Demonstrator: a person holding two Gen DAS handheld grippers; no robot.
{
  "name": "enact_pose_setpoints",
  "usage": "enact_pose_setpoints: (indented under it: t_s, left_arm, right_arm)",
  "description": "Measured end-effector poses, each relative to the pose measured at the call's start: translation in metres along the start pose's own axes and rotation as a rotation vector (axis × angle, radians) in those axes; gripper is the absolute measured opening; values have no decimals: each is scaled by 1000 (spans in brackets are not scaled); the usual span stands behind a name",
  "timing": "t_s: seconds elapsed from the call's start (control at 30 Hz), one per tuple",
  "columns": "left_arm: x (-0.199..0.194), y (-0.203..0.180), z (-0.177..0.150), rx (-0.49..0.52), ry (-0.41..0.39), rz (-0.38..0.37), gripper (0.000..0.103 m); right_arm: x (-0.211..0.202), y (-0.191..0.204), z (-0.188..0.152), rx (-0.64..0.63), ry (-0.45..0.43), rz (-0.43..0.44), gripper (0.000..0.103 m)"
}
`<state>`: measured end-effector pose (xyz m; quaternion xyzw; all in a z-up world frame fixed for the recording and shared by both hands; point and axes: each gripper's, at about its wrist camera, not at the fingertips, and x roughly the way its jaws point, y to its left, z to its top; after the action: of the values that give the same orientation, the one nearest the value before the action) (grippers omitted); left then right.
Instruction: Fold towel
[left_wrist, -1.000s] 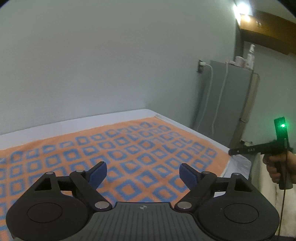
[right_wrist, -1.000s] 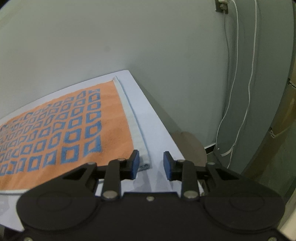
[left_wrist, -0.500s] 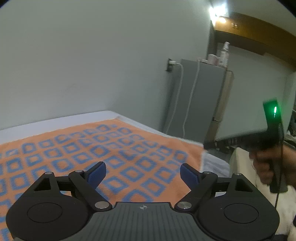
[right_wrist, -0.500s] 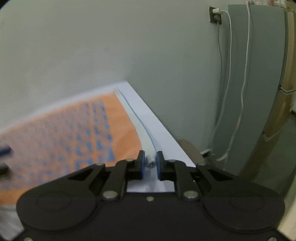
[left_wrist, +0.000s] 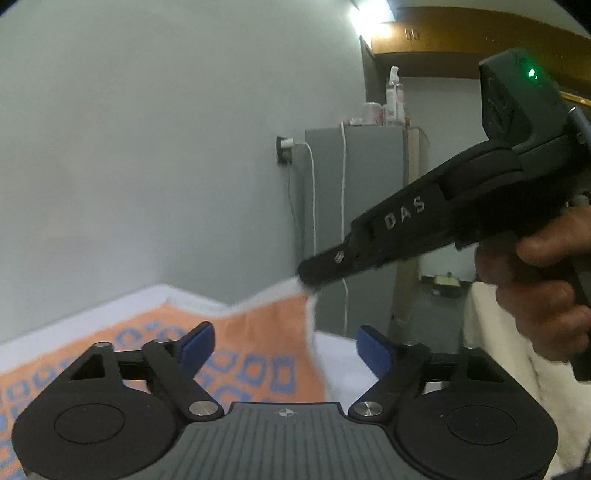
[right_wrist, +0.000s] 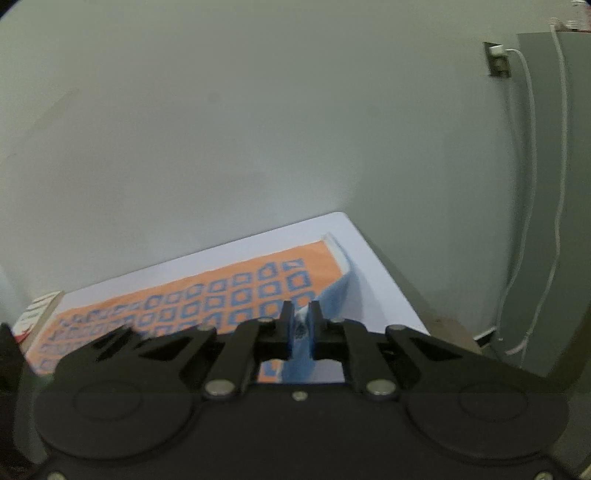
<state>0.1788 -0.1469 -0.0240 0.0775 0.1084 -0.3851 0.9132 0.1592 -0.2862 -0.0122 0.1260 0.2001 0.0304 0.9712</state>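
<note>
An orange towel (left_wrist: 258, 332) with blue squares lies on a white table (right_wrist: 362, 258). It also shows in the right wrist view (right_wrist: 221, 291). My right gripper (right_wrist: 300, 314) is shut on the towel's near right corner and holds it lifted off the table; the light blue underside hangs from the fingers. In the left wrist view the right gripper (left_wrist: 308, 278) pinches that raised corner above the table. My left gripper (left_wrist: 284, 345) is open and empty, hovering over the towel's near part.
A grey cabinet (left_wrist: 369, 203) with bottles on top stands beyond the table's right end. White cables (right_wrist: 532, 147) hang from a wall socket. A red and white box (right_wrist: 37, 314) sits at the table's far left. A white cloth (left_wrist: 498, 350) lies at the right.
My right gripper closed on the towel's corner and lifted it up and leftwards. My left gripper stayed open while its view swung right.
</note>
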Motion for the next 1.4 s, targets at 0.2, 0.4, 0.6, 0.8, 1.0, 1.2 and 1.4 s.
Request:
enact_pose_setpoints:
  t_s: [0.2,0.4,0.6,0.8,1.0,1.2,1.4]
  left_arm:
    - [25,-12,6,25,3,76,52]
    - [48,-18,0,44,63,92,10]
    - [41,-10,-4,6,53,115,3]
    - [17,2,-10,-18,26,139,3]
    - [1,1,-21,-6,18,154,3]
    - [-6,0,-31,-10,24,160,3]
    - [-12,0,-28,-9,28,161,3]
  right_arm:
    - [0,-5,9,-18,16,59,5]
    - [-1,-3,10,-27,19,92,5]
    - [5,-1,12,-25,29,117,13]
    - [26,-17,31,46,8,125,39]
    - [98,-39,75,40,81,43,39]
    - [173,-41,118,33,193,29,39]
    - [236,-28,128,-24,330,-31,39]
